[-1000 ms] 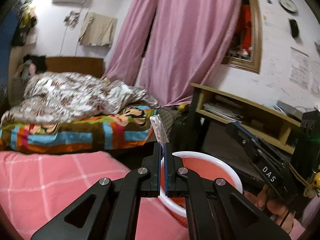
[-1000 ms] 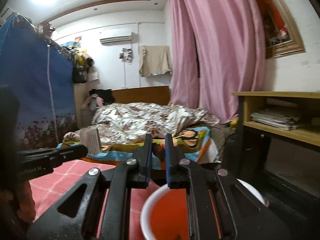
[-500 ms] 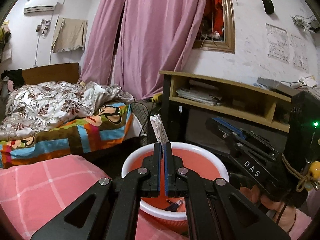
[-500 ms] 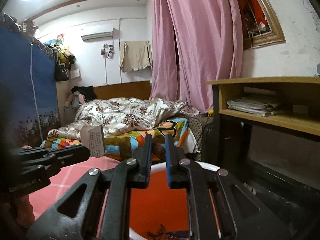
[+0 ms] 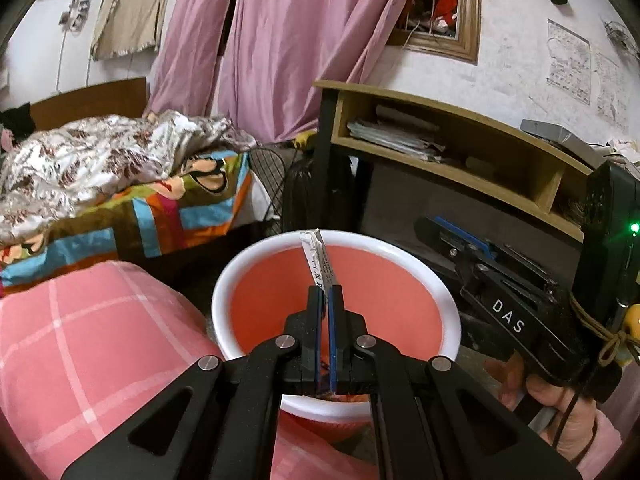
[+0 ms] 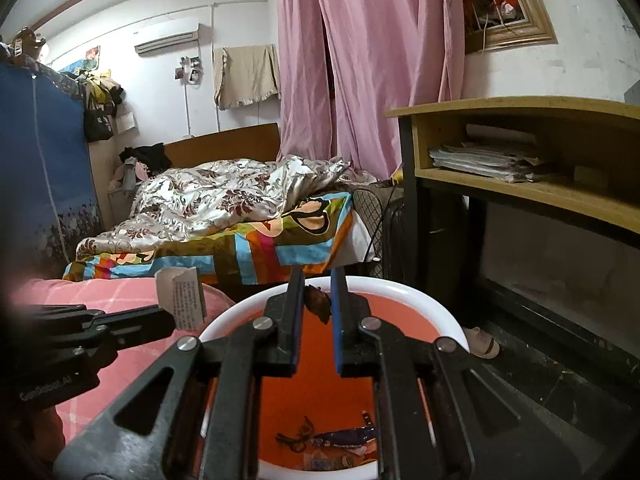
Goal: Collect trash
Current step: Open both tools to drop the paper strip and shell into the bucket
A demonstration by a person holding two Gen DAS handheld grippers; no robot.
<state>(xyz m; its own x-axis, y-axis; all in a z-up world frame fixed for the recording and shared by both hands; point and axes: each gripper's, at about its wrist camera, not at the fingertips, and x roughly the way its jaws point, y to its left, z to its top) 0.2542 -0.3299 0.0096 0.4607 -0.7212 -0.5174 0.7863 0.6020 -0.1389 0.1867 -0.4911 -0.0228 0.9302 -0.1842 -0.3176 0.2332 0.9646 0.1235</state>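
A red bin with a white rim [image 5: 336,240] stands on the floor below both grippers; it also shows in the right wrist view [image 6: 420,292]. My left gripper [image 5: 327,292] is shut on a white printed wrapper [image 5: 318,260] and holds it over the bin's mouth. The wrapper also shows in the right wrist view [image 6: 182,298], sticking up from the left gripper. My right gripper [image 6: 316,280] is over the bin with a small brown scrap [image 6: 318,304] between its slightly parted jaws. Several wrappers [image 6: 332,438] lie at the bin's bottom.
A pink checked cushion [image 5: 92,344] lies left of the bin. A bed with patterned covers [image 5: 120,184] is behind. A wooden desk with papers on its shelf [image 5: 440,148] stands on the right, a black fan [image 5: 296,192] beside it. A slipper [image 6: 482,342] lies on the floor.
Both grippers have moved forward and tilted down over the bin. A brown scrap now shows between the right jaws. The left gripper still holds the wrapper.
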